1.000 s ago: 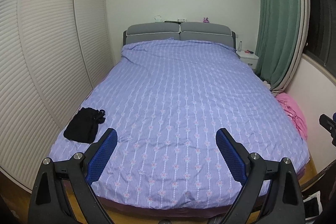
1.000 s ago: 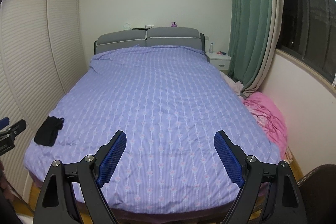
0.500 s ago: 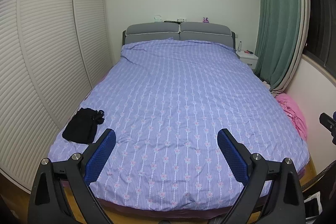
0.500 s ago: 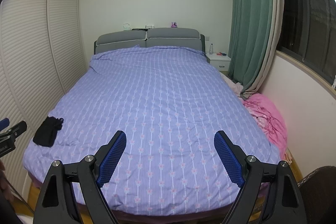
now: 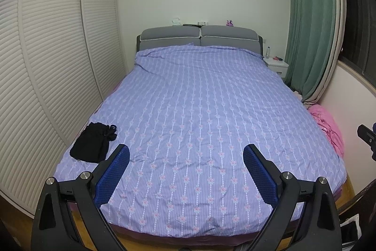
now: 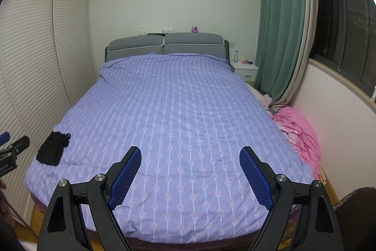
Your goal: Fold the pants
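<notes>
My left gripper (image 5: 185, 152) hangs over the foot of the bed, its blue-padded jaws spread wide with nothing between them but the view of the lilac striped bedspread with pink flowers (image 5: 202, 109). My right gripper (image 6: 190, 154) is the same: jaws wide apart, empty. The pants, a small folded bundle of black fabric (image 5: 92, 145), lie at the lower left of my left view, on the bedspread near its left edge and just beyond my left jaw's tip; in my right view they sit at the left (image 6: 53, 148), well apart from my jaws. A crumpled pink cloth (image 6: 298, 131) lies at the right beside the bed, below the green curtain (image 6: 277, 22).
</notes>
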A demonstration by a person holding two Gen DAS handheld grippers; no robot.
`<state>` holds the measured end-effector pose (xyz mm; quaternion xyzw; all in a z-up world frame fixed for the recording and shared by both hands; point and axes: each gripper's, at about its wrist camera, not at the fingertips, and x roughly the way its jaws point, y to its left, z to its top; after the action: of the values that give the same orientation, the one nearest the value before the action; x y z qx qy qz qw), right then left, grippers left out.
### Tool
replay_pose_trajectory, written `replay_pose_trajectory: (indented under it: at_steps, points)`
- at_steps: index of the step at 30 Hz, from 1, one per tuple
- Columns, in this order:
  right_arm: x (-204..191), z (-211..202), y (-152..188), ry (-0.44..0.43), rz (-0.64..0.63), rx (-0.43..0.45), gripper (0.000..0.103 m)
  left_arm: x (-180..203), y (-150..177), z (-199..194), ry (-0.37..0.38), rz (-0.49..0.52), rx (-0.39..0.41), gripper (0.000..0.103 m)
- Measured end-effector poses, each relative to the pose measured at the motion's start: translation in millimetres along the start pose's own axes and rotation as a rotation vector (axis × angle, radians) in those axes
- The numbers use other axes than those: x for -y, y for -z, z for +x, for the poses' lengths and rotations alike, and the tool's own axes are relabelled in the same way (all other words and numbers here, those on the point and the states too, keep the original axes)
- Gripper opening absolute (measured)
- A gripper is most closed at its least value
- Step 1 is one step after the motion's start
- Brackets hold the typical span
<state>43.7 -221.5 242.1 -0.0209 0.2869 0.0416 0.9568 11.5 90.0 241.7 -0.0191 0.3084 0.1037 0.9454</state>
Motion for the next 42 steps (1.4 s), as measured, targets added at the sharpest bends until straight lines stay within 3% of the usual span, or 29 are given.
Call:
replay_pose_trajectory:
  at_steps: [22,42]
  points:
    - [10,1,-3,-0.007,0.011,0.007,0.087,6,-4,-11,0.035,0.000,0.031,0.098]
    - [25,10,-9,-0.045,-0.010,0.013,0.087,28,-8,-17,-0.005,-0.009,0.064,0.103]
